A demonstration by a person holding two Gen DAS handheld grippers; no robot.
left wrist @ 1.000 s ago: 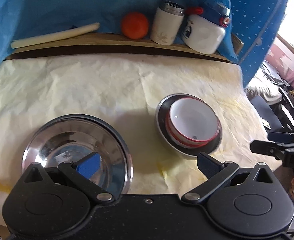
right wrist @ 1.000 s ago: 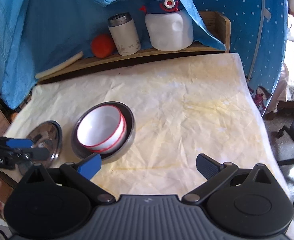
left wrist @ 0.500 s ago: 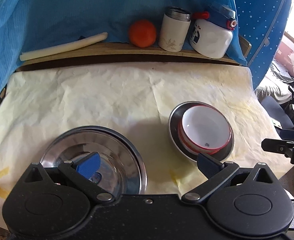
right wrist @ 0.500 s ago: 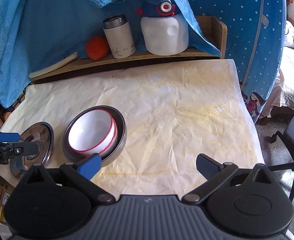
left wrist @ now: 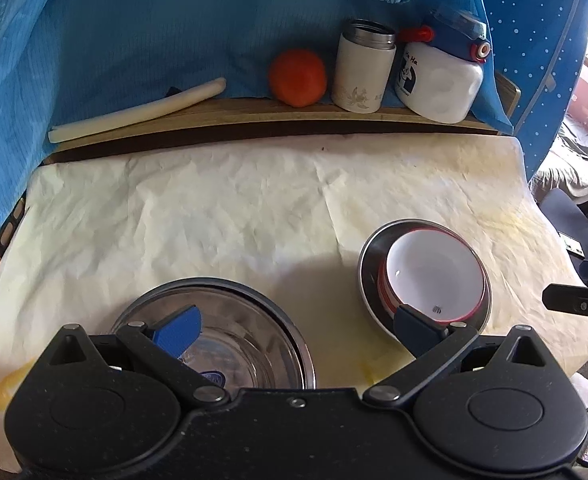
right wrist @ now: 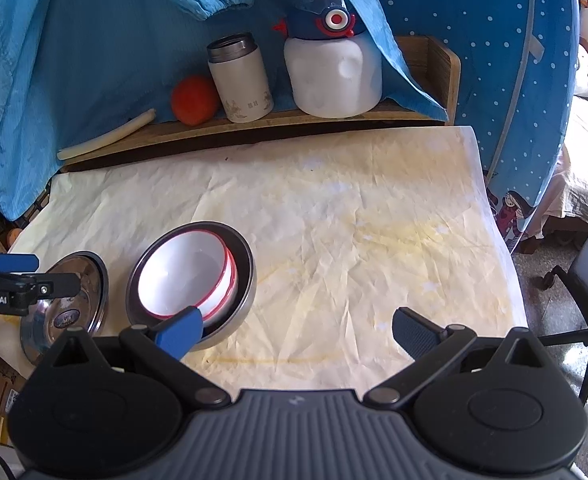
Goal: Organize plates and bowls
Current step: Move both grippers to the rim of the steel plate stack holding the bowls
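Crinkled cream paper covers the tabletop point(left wrist: 253, 208), with blue cloth hung behind a wooden shelf point(left wrist: 253, 114). On the paper a steel plate point(left wrist: 253, 304) lies under the left gripper point(left wrist: 294, 326), whose fingers point(left wrist: 177, 328) are spread wide and empty above it. To its right, a red-rimmed white bowl point(right wrist: 185, 272) sits in a steel bowl point(right wrist: 241, 280), beside the right gripper point(right wrist: 298, 330), also spread wide and empty.

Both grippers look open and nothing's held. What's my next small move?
Probably ease the open left gripper down to the near rim of the steel plate. It lies alone on the paper, while the white bowl already sits nested in the steel bowl.
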